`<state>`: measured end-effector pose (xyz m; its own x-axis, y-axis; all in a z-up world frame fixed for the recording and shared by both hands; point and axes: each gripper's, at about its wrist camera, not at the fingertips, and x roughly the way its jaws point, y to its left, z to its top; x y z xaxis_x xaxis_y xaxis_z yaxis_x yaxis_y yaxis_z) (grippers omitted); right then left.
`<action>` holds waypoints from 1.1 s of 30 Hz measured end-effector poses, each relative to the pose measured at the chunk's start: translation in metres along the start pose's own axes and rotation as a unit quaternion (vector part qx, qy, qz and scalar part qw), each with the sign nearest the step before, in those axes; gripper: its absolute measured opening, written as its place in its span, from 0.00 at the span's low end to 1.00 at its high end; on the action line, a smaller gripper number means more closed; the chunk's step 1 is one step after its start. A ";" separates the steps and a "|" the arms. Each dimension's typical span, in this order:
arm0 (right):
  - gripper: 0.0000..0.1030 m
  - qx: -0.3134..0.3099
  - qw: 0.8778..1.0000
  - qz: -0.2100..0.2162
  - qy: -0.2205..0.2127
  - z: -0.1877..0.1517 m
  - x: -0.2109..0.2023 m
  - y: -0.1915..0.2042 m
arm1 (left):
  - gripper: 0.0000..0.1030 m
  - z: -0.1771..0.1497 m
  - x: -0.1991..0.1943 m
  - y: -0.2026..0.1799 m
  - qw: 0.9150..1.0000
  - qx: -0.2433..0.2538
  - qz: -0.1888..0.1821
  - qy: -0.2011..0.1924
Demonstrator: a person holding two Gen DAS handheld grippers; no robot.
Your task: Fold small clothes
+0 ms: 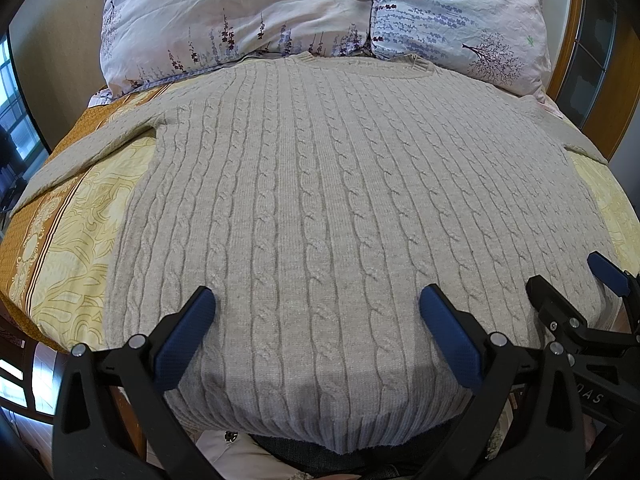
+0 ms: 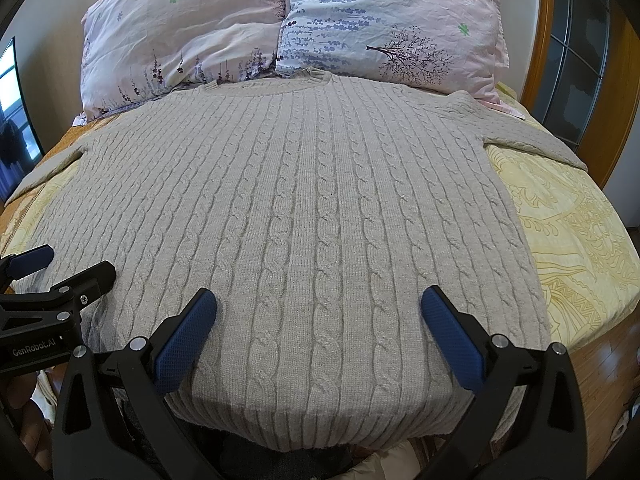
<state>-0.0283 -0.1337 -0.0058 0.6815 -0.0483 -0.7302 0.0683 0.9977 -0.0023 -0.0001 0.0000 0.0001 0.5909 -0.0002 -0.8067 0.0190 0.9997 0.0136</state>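
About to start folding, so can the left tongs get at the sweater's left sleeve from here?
Probably yes. The left tongs are open over the sweater, and the left sleeve lies flat on the bedspread with nothing covering it.

Bedroom setup, pretty ordinary. A bed with a yellow patterned sheet [image 2: 568, 216] that has an orange-brown border [image 1: 24, 248] on one side. Two floral pillows [image 1: 240, 12] sit side by side at the head, pale pink and lavender. Plain beige wall [image 1: 60, 52] behind them. A wood-framed glass door [image 2: 580, 60] stands on one side, a daylit window [image 1: 12, 108] on the other. Wooden floor [image 2: 600, 380] below.
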 end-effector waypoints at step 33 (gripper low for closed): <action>0.99 -0.010 1.000 0.007 0.001 0.003 -0.001 -0.005 | 0.98 0.004 0.002 0.002 1.000 0.002 -0.001 0.010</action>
<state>-0.0269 -0.1390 -0.0032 0.6813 -0.0337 -0.7313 0.0437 0.9990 -0.0053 0.0044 0.0022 0.0006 0.5753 -0.0019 -0.8179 0.0232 0.9996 0.0140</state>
